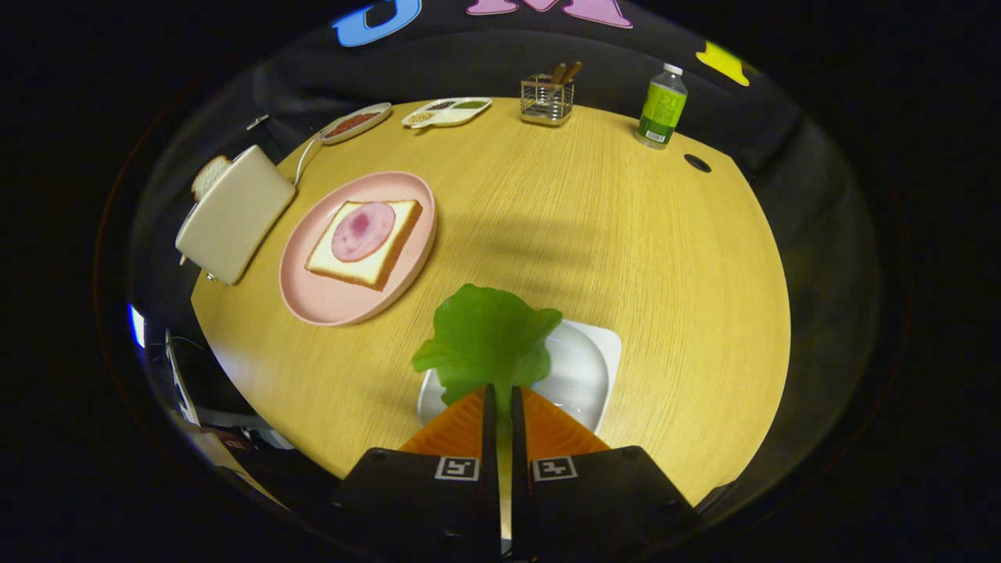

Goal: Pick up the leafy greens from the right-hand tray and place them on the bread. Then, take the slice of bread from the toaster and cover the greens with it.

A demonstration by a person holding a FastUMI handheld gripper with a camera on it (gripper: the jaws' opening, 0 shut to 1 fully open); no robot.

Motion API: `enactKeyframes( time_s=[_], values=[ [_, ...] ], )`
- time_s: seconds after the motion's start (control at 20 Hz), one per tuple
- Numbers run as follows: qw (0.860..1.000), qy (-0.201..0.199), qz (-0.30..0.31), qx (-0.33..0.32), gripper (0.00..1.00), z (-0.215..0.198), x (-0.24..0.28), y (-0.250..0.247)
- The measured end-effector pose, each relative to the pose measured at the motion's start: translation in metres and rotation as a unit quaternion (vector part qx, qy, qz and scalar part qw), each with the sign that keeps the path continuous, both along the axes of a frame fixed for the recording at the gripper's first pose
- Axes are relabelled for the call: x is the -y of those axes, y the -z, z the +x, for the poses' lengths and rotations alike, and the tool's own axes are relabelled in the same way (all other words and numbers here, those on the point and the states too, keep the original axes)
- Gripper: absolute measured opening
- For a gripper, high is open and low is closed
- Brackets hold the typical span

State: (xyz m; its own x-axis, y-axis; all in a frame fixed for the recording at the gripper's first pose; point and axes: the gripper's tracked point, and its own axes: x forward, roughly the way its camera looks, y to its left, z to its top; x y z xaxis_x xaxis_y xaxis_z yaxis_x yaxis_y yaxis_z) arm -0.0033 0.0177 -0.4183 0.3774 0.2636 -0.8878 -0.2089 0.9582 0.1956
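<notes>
Across the round wooden surface (610,234), lit warm against the dark cloth wall behind it, things lie mostly toward the far and left side. The jaws (500,395) point toward 12 o'clock above the near edge, their fingers nearly together and pressing from both sides on the stem end of one leafy green (489,336), which fans out just ahead of the fingertips and hangs over the white tray (594,367). That tray sits directly under and beyond the fingers, one of its kind.

At 10 o'clock from the jaws rests one pink plate (328,305) carrying one slice of bread (375,262) with a round slice of ham (364,231) on top. Farther out, at about 9 to 10 o'clock from the plate, stands one pale toaster (235,215), tilted in the view, with one bread slice (209,176) poking from its far end.

Along the far rim, from 11 to 1 o'clock, stand a small oval dish (356,123), a divided white dish (447,112) with seasonings, a wire holder (547,100) with wooden handles, and one bottle (662,107) with a green label. A dark round hole (697,163) sits near the bottle.
</notes>
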Motion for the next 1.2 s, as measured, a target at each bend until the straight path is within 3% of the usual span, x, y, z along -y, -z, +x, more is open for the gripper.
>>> enactKeyframes(
  time_s=[0.45,0.8,1.15,1.2],
  values=[
    [0.996,-0.038,0.042,0.070,0.10,0.041,-0.083,-0.097],
    [0.994,-0.073,0.047,0.064,0.10,0.079,-0.155,-0.094],
    [0.996,-0.068,0.040,0.039,0.14,0.105,-0.169,-0.066],
    [0.996,-0.065,0.033,0.041,0.43,0.108,-0.167,-0.066]
  ],
)
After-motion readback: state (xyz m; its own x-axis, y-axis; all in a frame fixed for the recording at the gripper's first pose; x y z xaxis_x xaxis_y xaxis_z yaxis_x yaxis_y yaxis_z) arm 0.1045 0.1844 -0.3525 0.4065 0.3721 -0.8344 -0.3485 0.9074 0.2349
